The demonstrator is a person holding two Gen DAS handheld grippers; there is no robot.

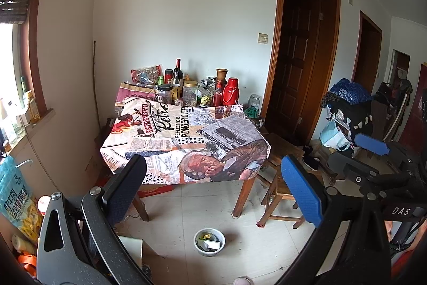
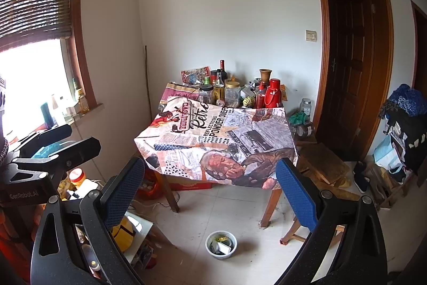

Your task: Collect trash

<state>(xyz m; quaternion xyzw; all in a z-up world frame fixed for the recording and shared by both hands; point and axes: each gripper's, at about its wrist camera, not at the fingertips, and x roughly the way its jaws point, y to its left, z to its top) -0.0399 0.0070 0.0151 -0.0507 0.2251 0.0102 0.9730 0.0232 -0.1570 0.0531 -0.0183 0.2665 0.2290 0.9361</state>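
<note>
Blue-padded and spread wide, the left claw (image 1: 213,186) hangs in the air with nothing between its fingers, pointed toward a wooden surface (image 1: 244,194) draped in a newspaper-print cloth (image 1: 184,140). The right claw (image 2: 210,186) is likewise wide apart and empty, aimed at the same cloth from slightly further right; from the left wrist camera it shows at the right edge, beside the left claw.

On the pale tiled floor (image 1: 240,258), in front of the surface and below both claws, stands a small round white bowl (image 1: 209,242) holding scraps of trash: a white card and some yellowish bits. From the right wrist camera the same bowl sits low in the middle, well apart from either claw.

At the far end of the surface, against the white wall, jars and bottles crowd together, among them a red thermos flask (image 1: 230,95) and a dark wine bottle (image 1: 178,70). A low wooden stool (image 1: 283,194) stands just beside the surface's right leg. A dark brown wooden door (image 1: 296,66) is set in the wall to the right.
</note>
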